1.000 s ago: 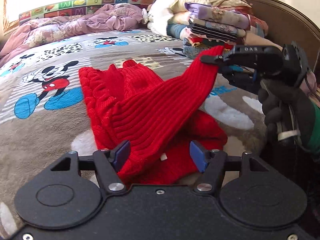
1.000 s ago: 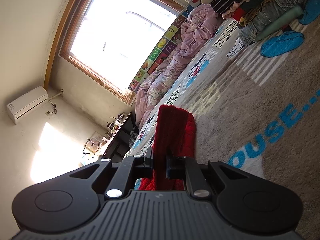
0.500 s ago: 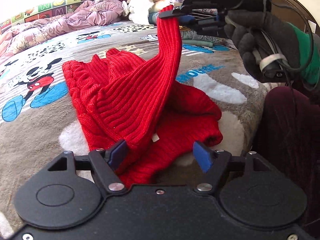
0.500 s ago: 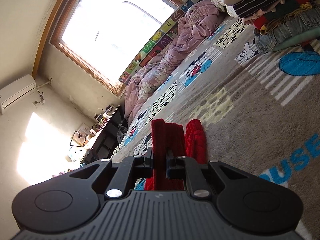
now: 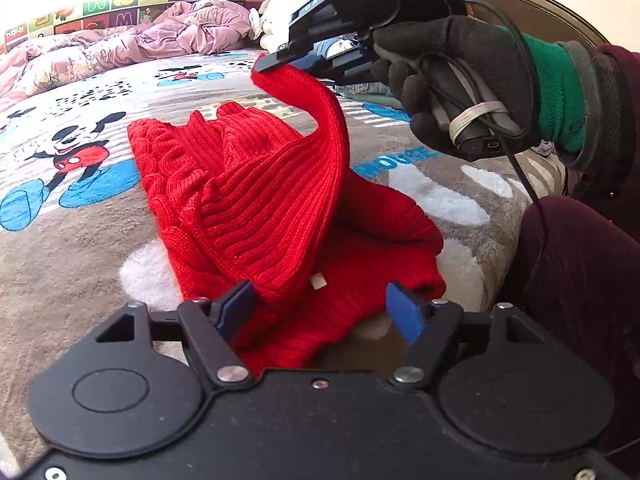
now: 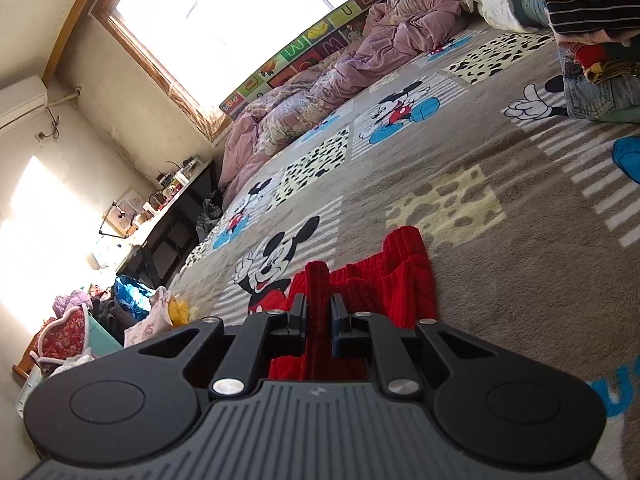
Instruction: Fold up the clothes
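So there's a red ribbed knit sweater (image 5: pixel 280 200) lying bunched up on the bed, on a plush grey Mickey Mouse blanket (image 5: pixel 72 240); most of it sits flat near the bed's front edge, but one sleeve (image 5: pixel 320 120) is pulled up off the pile; the right gripper (image 5: pixel 280 62), held in a black-gloved hand (image 5: pixel 460 80), has its jaws pinched tight on the sleeve's cuff end, and the sleeve arcs down from there to the body of the sweater; from the right wrist view you can see the red cuff (image 6: pixel 318 300) squeezed between the two pads, barely any gap. The left gripper (image 5: pixel 320 312) sits low at the near hem of the sweater; its jaws are spread wide, blue pads either side of the fabric, not squeezing anything, though the left pad looks close against a fold. Behind it all there's a crumpled pink duvet (image 5: pixel 160 36) by the window side, and a stack of folded clothes (image 6: pixel 592 40) further along the bed.
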Demonstrator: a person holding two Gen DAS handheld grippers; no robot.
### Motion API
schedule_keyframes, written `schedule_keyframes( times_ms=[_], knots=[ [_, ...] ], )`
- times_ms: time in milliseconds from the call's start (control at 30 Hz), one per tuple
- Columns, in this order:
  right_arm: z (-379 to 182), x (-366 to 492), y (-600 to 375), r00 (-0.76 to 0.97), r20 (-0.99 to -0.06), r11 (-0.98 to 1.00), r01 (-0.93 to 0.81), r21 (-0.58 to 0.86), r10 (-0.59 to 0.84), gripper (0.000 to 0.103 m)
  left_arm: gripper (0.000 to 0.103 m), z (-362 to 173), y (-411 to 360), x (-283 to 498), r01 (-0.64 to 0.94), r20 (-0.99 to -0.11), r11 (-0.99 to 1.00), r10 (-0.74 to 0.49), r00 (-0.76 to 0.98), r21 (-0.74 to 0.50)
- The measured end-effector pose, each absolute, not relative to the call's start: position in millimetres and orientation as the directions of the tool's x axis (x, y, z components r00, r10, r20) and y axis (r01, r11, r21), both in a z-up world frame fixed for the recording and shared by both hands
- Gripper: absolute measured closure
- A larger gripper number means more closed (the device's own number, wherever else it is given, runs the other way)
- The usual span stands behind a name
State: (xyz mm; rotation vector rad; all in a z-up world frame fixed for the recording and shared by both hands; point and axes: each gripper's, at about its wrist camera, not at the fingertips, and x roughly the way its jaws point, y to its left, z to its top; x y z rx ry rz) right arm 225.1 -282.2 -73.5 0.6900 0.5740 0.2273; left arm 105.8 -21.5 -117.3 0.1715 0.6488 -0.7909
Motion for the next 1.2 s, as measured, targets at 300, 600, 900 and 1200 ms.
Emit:
schedule_keyframes(
  times_ms=[300, 600, 900, 1200],
  knots=[
    [-76, 219, -293, 0.817, -0.391, 0.757, -0.084, 0.648, 0.425, 0.046, 0.031, -118, -17, 110, 0.698, -0.595, 0.706, -0.612, 0.521, -0.115],
    [-113, 215, -345, 0.801, -0.428, 0.763, -0.053, 0.645, 0.418, 0.035, 0.031, -119, -17, 111, 0.699, -0.601, 0.706, -0.609, 0.519, -0.112],
    [-132, 230, -344, 0.706, -0.333, 0.648, -0.231, 0.726, 0.625, 0.061, 0.030, -121, -15, 114, 0.696, -0.604, 0.707, -0.612, 0.510, -0.129],
    [-101, 225, -328, 0.682, -0.312, 0.679, -0.367, 0.636, 0.661, 0.085, 0.030, -123, -13, 117, 0.695, -0.604, 0.704, -0.619, 0.503, -0.143]
  ],
)
